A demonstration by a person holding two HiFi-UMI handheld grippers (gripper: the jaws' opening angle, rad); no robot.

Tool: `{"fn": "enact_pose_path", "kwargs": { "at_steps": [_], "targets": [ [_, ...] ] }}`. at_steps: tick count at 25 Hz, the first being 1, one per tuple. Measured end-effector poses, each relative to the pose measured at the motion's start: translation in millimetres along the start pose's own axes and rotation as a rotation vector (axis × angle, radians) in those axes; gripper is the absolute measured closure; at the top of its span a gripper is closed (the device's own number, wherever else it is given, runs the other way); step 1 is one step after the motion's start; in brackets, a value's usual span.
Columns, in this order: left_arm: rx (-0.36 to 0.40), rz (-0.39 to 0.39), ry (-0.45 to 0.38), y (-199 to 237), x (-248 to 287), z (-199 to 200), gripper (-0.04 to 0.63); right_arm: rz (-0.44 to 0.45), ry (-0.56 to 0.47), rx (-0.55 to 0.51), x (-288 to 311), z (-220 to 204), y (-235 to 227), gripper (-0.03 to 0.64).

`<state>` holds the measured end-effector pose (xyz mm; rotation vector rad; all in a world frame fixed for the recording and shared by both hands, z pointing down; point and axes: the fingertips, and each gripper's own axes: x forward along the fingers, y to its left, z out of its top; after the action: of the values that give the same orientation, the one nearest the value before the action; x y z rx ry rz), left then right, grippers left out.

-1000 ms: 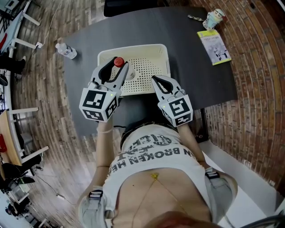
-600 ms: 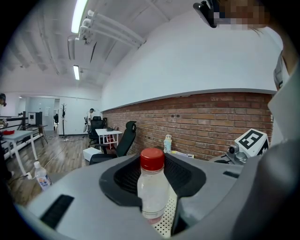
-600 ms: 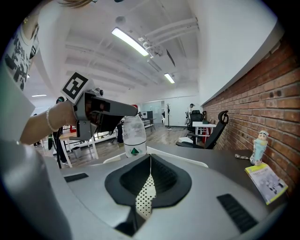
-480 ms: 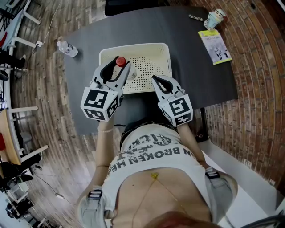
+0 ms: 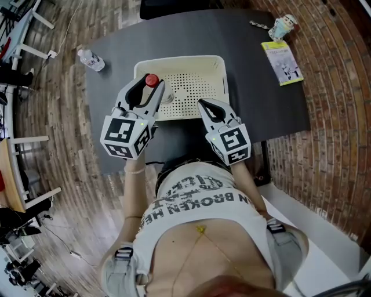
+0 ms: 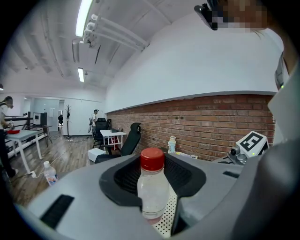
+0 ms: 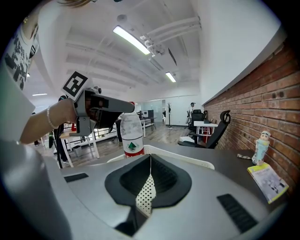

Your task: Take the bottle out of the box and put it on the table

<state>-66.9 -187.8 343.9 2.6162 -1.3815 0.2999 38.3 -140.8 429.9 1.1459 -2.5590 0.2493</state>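
Note:
A clear bottle [image 5: 152, 80] with a red cap stands upright over the left part of the white perforated box [image 5: 197, 87]. My left gripper [image 5: 149, 87] is shut on its body, a jaw on either side. In the left gripper view the bottle [image 6: 151, 187] fills the gap between the jaws, with the box's dotted floor beneath it. The right gripper view shows the bottle [image 7: 131, 133] raised above the box's rim. At the box's near edge my right gripper [image 5: 204, 104] is shut and holds nothing; its tips [image 7: 150, 157] meet.
The box sits on a dark grey table [image 5: 255, 98]. A second small water bottle [image 5: 91, 60] stands at the table's far left corner. A yellow-green booklet [image 5: 280, 61] and a small figurine [image 5: 282, 24] lie at the far right. A black chair [image 5: 174, 7] stands beyond the table.
My left gripper has shifted a little to the left over the box, carrying the bottle with it. The right gripper has stayed where it was.

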Motion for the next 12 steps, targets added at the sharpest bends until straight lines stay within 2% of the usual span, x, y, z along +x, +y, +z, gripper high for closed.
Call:
{"fn": "enact_pose_path", "kwargs": {
  "at_steps": [12],
  "targets": [
    [-0.025, 0.098, -0.022, 53.1, -56.1, -5.8, 0.439, -0.002, 0.010, -0.012, 14.3, 4.2, 32.4, 0.607]
  ]
}}
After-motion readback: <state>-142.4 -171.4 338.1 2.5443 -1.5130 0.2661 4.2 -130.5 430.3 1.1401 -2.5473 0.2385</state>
